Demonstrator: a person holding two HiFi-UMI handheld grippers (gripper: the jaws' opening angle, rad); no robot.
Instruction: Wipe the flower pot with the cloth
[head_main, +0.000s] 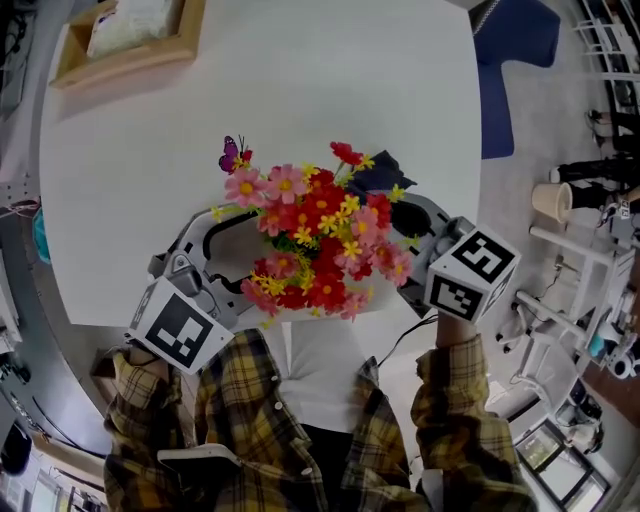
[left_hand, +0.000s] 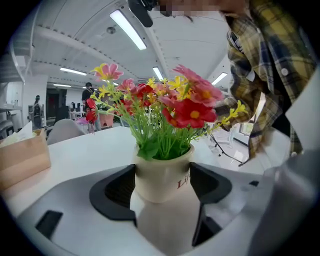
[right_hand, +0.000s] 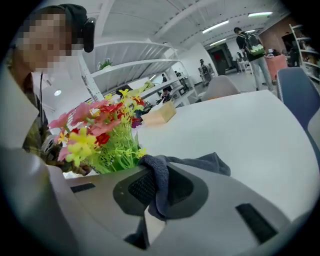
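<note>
My left tongs (left_hand: 162, 189) clamp the cream flower pot (left_hand: 161, 172) on both sides; my right tongs (right_hand: 156, 189) pinch a dark cloth (right_hand: 202, 164) beside the flowers (right_hand: 107, 135).

shirt (head_main: 240, 390): my yellow-brown plaid, white tee (head_main: 320, 375) under
left gripper (left_hand: 162, 187): grey shell, black pads (left_hand: 114, 192)
right gripper (right_hand: 159, 187): same
cubes (head_main: 180, 335): black-white square markers

A wooden box (head_main: 125, 55) sits on the white counter's (head_main: 330, 80) far left. A blue chair (head_main: 515, 50) stands at its right edge.
</note>
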